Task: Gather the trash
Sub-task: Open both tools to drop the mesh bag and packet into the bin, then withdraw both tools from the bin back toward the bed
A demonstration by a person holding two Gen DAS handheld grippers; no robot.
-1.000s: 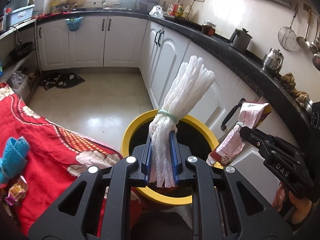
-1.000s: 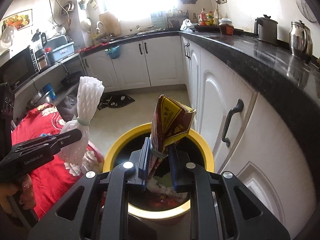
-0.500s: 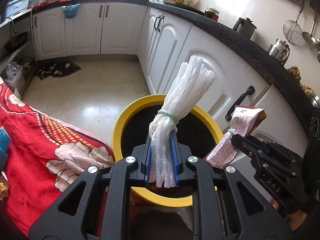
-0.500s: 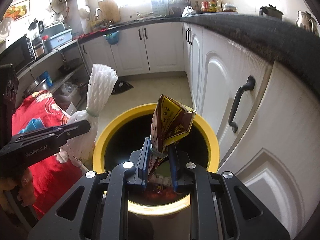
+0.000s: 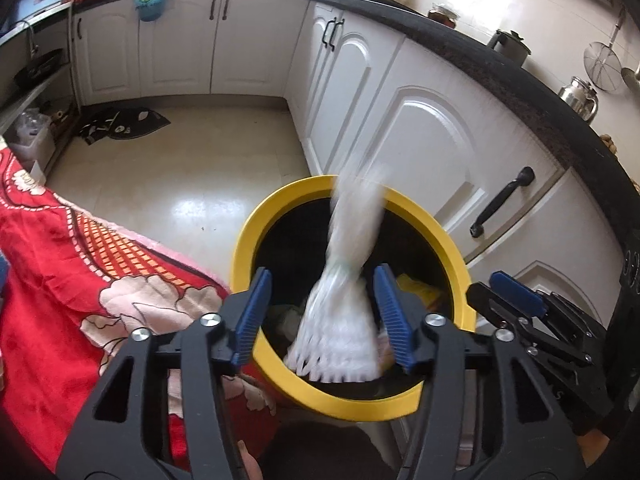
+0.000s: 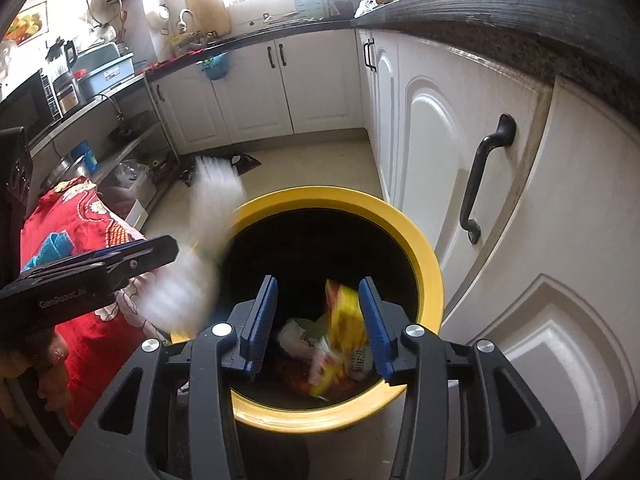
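A yellow-rimmed black trash bin (image 5: 248,236) stands on the floor, also in the right wrist view (image 6: 434,276). My left gripper (image 5: 322,312) is open over the bin. A white foam net bundle (image 5: 340,316) is blurred between its jaws, falling free; it also shows in the right wrist view (image 6: 208,216). My right gripper (image 6: 316,316) is open above the bin. A yellow-red snack wrapper (image 6: 344,328) is blurred, dropping into the bin onto other trash. The right gripper also shows in the left wrist view (image 5: 516,296), and the left gripper in the right wrist view (image 6: 160,252).
A table with a red floral cloth (image 5: 60,280) is left of the bin, with a blue cloth (image 6: 52,246) on it. White cabinets (image 5: 420,128) with black handles (image 6: 480,184) under a dark counter run along the right. A dark mat (image 5: 124,126) lies on the floor.
Both grippers have opened over the bin. The foam net and the snack wrapper have left the jaws and are falling. Both grippers have tilted down closer to the bin.
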